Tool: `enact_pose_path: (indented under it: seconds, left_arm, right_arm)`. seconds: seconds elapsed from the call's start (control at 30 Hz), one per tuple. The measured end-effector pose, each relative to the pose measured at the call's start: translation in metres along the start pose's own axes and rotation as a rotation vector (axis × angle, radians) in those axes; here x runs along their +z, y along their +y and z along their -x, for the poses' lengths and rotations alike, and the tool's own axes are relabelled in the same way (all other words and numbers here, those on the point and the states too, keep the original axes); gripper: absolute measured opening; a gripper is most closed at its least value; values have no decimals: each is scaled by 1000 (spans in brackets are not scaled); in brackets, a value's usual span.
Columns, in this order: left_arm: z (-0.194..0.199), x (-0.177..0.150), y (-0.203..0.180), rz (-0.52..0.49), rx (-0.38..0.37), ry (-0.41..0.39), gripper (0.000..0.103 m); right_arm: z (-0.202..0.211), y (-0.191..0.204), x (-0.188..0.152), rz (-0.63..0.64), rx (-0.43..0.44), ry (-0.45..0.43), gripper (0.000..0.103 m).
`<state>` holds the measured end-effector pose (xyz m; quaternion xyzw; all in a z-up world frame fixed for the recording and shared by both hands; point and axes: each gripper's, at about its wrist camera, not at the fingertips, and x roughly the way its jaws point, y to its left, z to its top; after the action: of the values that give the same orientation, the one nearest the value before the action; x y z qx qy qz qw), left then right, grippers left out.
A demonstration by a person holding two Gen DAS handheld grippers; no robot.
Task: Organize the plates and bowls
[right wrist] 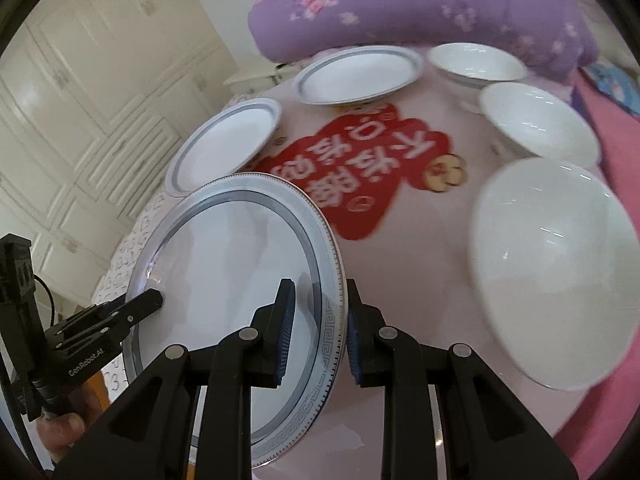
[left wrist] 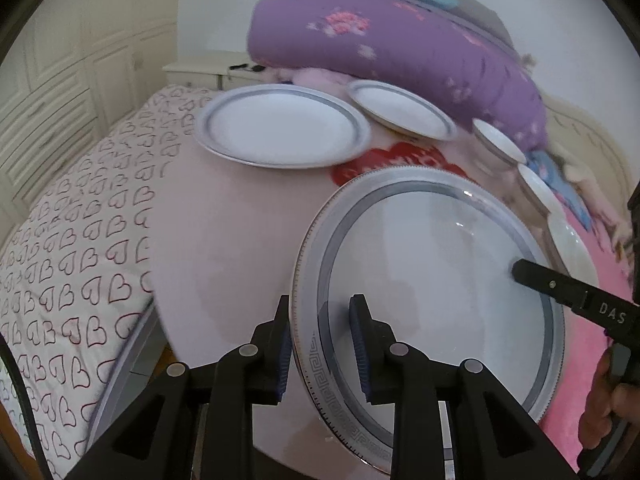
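A large white plate with a grey patterned rim (left wrist: pixel 432 280) is held tilted above the round pink table (left wrist: pixel 224 232). My left gripper (left wrist: pixel 322 344) is shut on its near rim. My right gripper (right wrist: pixel 318 332) is shut on the opposite rim of the same plate (right wrist: pixel 240 264), and shows at the right of the left wrist view (left wrist: pixel 536 276). Two smaller grey-banded plates (left wrist: pixel 280 126) (left wrist: pixel 402 108) lie on the table's far side. Three white bowls (right wrist: pixel 556 264) (right wrist: pixel 536 124) (right wrist: pixel 476 62) stand along the right.
A red sticker with white characters (right wrist: pixel 360 160) marks the table's middle. A purple flowered quilt (left wrist: pixel 400 36) is piled behind the table. A heart-print sheet (left wrist: pixel 72 240) lies left, white cabinets (right wrist: pixel 80 100) beyond, pink blanket (right wrist: pixel 616 152) right.
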<state>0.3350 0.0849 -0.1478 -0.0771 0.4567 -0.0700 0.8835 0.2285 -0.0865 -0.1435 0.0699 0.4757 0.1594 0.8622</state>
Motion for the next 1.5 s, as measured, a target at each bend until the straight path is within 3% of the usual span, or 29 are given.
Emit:
enact_pose_path:
  seconds: [0.3, 0.83, 0.9, 0.97, 1.0, 1.03, 1.07, 1.17, 1.2, 1.37, 1.5]
  left_arm:
    - [-15, 5, -17, -55, 18, 30, 22]
    - [-42, 9, -23, -65, -6, 62, 22]
    - [-43, 10, -22, -57, -10, 66, 23]
    - [-43, 11, -22, -56, -6, 65, 24]
    - [-43, 10, -22, -55, -4, 64, 26]
    - [-43, 10, -21, -55, 3, 64, 28]
    - [-42, 9, -21, -54, 8, 63, 36]
    - [-37, 7, -18, -42, 19, 43, 75]
    - [-34, 7, -17, -40, 21, 24, 83]
    - [-20, 5, -14, -25, 22, -17, 102]
    - [-12, 4, -10, -12, 24, -25, 102]
  right_arm:
    - [6, -24, -13, -28, -23, 6, 23]
    - [-14, -41, -19, -66, -48, 37, 26]
    - [-10, -39, -18, -56, -55, 27, 32]
    - [-7, -36, -19, -44, -46, 28, 53]
    - [-6, -35, -20, -41, -47, 27, 62]
    - [-4, -34, -22, -36, -56, 18, 80]
    - [-2, -34, -23, -33, -62, 7, 87]
    - [3, -37, -26, -46, -42, -7, 90]
    - [6, -38, -26, -52, -36, -13, 92]
    - [13, -40, -30, -72, 3, -20, 103]
    - [21, -46, -32, -109, 32, -24, 103]
